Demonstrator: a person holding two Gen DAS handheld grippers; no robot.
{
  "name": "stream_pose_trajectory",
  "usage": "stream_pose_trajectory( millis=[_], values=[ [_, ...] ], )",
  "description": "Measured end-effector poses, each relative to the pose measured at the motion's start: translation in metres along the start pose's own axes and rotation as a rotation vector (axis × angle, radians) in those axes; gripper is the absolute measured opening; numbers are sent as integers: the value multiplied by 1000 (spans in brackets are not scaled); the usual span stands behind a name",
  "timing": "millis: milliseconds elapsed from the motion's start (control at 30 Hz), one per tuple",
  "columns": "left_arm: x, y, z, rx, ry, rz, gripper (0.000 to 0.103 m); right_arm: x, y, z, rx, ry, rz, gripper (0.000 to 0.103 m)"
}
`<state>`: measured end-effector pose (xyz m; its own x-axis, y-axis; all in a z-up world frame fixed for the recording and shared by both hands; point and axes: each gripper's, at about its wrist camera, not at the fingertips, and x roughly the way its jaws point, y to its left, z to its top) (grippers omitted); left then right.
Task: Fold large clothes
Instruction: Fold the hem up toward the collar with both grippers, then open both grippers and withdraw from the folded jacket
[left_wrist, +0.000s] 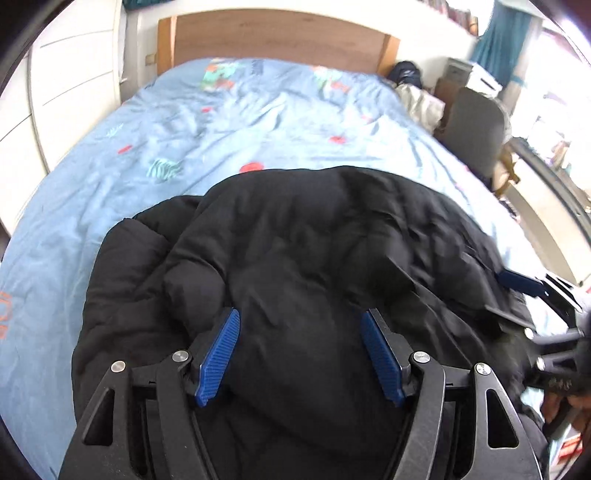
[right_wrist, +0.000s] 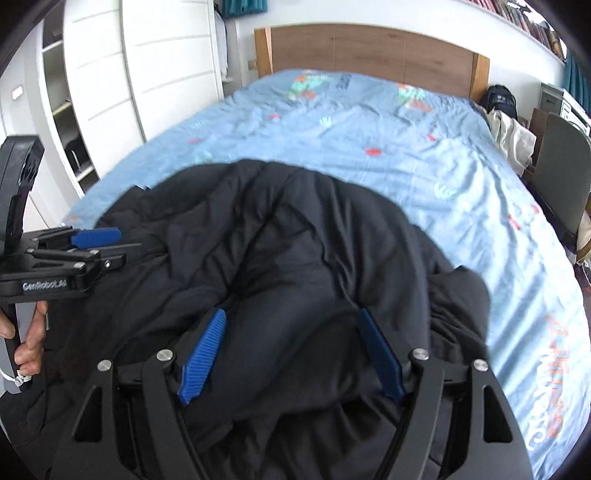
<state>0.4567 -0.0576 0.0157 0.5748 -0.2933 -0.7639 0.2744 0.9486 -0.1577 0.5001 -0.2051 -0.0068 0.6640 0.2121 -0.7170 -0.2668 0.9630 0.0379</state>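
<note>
A large black puffy jacket (left_wrist: 295, 240) lies crumpled on the near part of the bed; it also shows in the right wrist view (right_wrist: 295, 240). My left gripper (left_wrist: 300, 321) is open, its blue pads (left_wrist: 218, 358) spread wide just above the jacket's near edge, holding nothing. My right gripper (right_wrist: 291, 321) is open too, its blue pads (right_wrist: 203, 356) wide over the jacket's near part. Each gripper shows in the other's view: the right one at the jacket's right edge (left_wrist: 517, 282), the left one at its left edge (right_wrist: 96, 238).
The bed has a light blue patterned cover (left_wrist: 221, 122) and a wooden headboard (left_wrist: 280, 35). White wardrobe doors (right_wrist: 147, 66) stand to the left. A grey chair (left_wrist: 476, 129) and piled clothes (left_wrist: 421, 103) are at the bed's right side.
</note>
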Motion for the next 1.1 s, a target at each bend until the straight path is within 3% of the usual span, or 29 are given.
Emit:
stream_pose_trajectory(
  millis=[200,400,700,1100],
  values=[
    [14,-4,-42,12,36,1,68,16,-7,-26,8,71,24,74],
    [7,-6,-35,-17,58,29,68,14,-12,-32,100,93,7,74],
    [-83,-5,-56,-5,-35,188,68,-78,-7,-54,182,31,-24,74],
    [-201,-16,-136,40,-122,302,68,-198,-2,-137,284,1,-81,74]
  ],
)
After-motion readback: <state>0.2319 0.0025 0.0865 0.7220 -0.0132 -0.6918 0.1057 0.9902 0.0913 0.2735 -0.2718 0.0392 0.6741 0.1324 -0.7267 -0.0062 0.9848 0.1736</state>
